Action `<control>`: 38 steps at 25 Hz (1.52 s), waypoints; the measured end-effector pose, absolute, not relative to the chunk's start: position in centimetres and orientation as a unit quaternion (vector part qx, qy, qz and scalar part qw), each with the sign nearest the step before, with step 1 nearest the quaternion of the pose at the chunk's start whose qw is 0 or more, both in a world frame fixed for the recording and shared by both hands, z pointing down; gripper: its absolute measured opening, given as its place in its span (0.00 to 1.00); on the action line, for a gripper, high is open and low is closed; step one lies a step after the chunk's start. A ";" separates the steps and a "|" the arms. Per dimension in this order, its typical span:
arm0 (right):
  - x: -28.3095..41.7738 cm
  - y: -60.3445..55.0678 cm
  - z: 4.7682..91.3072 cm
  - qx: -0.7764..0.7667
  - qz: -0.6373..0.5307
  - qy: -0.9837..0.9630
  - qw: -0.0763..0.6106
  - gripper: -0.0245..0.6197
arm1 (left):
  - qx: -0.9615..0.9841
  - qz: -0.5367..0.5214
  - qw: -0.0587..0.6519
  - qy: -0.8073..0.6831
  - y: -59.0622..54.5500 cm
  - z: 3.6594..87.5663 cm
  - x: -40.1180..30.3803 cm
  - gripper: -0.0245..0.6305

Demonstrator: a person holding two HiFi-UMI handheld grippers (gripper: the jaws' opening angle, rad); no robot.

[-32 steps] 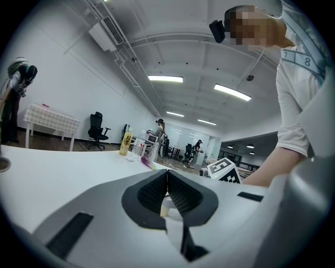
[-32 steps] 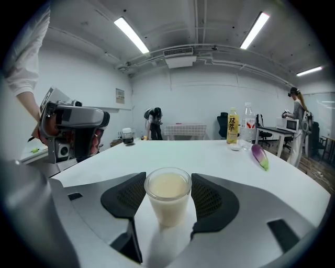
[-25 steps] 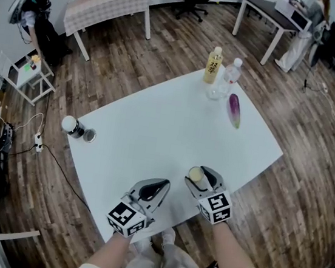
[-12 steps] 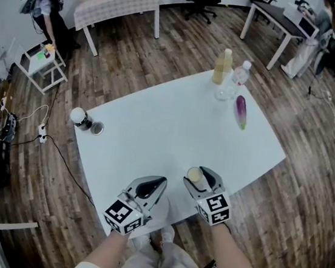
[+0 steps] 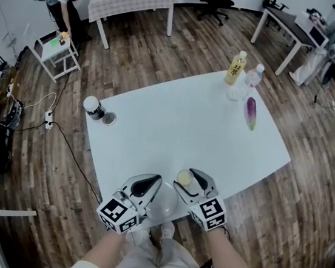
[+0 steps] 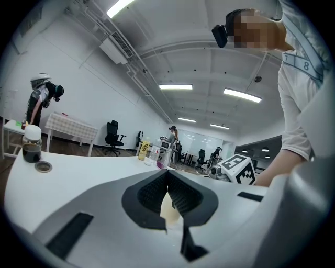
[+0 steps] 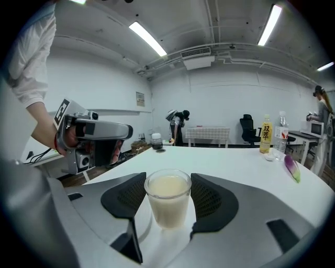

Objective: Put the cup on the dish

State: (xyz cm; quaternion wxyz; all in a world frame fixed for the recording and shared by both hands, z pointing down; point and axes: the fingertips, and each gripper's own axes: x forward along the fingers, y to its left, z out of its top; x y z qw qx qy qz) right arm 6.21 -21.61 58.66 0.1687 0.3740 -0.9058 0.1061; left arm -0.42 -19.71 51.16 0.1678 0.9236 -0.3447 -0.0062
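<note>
Jaws of right gripper (image 5: 189,181) clamp the cup (image 7: 167,198) beside the dish (image 5: 163,210), whose rim jaws of left gripper (image 5: 147,186) pinch.

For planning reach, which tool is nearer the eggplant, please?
Right. The eggplant lies ahead and right of both; the right tool, holding the cup, is closer, the left tool farther left.

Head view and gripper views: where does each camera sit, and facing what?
Head view: on the person's head, steeply down at the table; forearms, left claw, right claw show.
Left gripper view: on the left claw, along its jaws, shut on the dish, across the table; the person's shirt shows.
Right gripper view: on the right claw, past the held cup; the left claw shows.
All share the yellow bottle.
</note>
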 end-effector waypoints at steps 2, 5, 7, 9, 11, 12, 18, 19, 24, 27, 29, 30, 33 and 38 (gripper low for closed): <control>4.8 -20.9 58.2 0.358 0.103 -0.913 0.168 0.48 | 0.922 -0.009 0.167 -0.350 -19.5 50.9 -1.0 0.04; 3.0 -19.6 58.1 0.336 0.102 -0.921 0.168 0.48 | 0.918 -0.012 0.169 -0.357 -19.0 50.9 -1.9 0.04; 1.7 -18.7 58.2 0.324 0.103 -0.925 0.169 0.48 | 0.917 -0.013 0.171 -0.361 -18.7 51.1 -2.5 0.04; 0.5 -18.0 58.3 0.313 0.104 -0.929 0.170 0.48 | 0.915 -0.014 0.173 -0.364 -18.4 51.3 -3.2 0.04; -0.4 -17.4 58.5 0.305 0.107 -0.931 0.171 0.48 | 0.913 -0.015 0.175 -0.368 -18.2 51.5 -3.8 0.04; -0.7 -17.1 58.7 0.301 0.108 -0.932 0.172 0.48 | 0.912 -0.015 0.177 -0.369 -18.0 51.6 -4.0 0.04; -2.2 -15.8 59.6 0.291 0.114 -0.933 0.180 0.48 | 0.909 -0.014 0.182 -0.375 -17.5 52.1 -5.4 0.04; -2.3 -15.7 59.6 0.291 0.115 -0.933 0.180 0.48 | 0.909 -0.015 0.182 -0.375 -17.4 52.1 -5.6 0.04; -2.6 -15.3 60.5 0.289 0.115 -0.931 0.190 0.48 | 0.908 -0.015 0.186 -0.375 -17.3 52.3 -6.1 0.04; -2.7 -15.0 61.1 0.287 0.113 -0.931 0.195 0.48 | 0.908 -0.013 0.187 -0.374 -17.5 52.5 -6.4 0.04; -2.7 -14.6 61.8 0.282 0.105 -0.932 0.203 0.48 | 0.908 -0.012 0.188 -0.374 -17.5 52.7 -6.5 0.04; -2.7 -14.4 62.1 0.281 0.101 -0.932 0.205 0.48 | 0.908 -0.012 0.189 -0.374 -17.5 52.8 -6.6 0.04; -2.6 -13.9 62.3 0.280 0.088 -0.934 0.204 0.48 | 0.908 -0.012 0.189 -0.374 -17.6 52.8 -6.8 0.04; -2.8 -13.8 62.4 0.274 0.084 -0.935 0.207 0.48 | 0.908 -0.013 0.189 -0.373 -17.6 52.7 -6.9 0.04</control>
